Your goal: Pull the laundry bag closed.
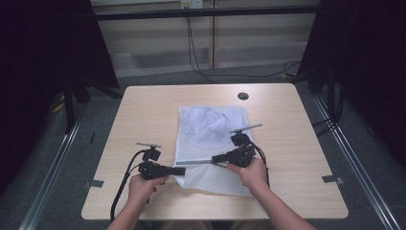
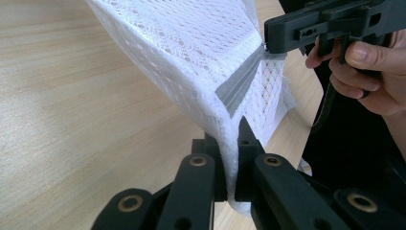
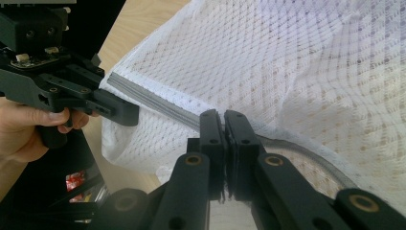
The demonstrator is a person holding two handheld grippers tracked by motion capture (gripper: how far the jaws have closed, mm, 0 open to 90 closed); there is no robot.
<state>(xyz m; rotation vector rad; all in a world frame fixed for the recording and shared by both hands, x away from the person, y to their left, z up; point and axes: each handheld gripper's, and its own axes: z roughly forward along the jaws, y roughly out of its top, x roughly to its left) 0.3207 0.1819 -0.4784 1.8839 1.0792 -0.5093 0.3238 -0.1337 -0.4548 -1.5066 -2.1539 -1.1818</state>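
White mesh bag (image 1: 210, 143) | something white inside | both grippers' jaws clamp zipper edge

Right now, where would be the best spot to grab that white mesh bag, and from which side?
Probably the grey zipper strip near the mesh bag's front edge, approached from the person's side. It is a firmer, raised band than the limp netting, and both the left gripper and right gripper already pinch there.

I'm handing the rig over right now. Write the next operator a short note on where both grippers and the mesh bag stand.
Left gripper: shut on the white mesh laundry bag, at its near-left edge by the grey zipper.
Right gripper: shut at the zipper track, likely on the pull.
Bag lies on the wooden table, white laundry inside.
Left to do: probably run the zipper; its state is unclear.
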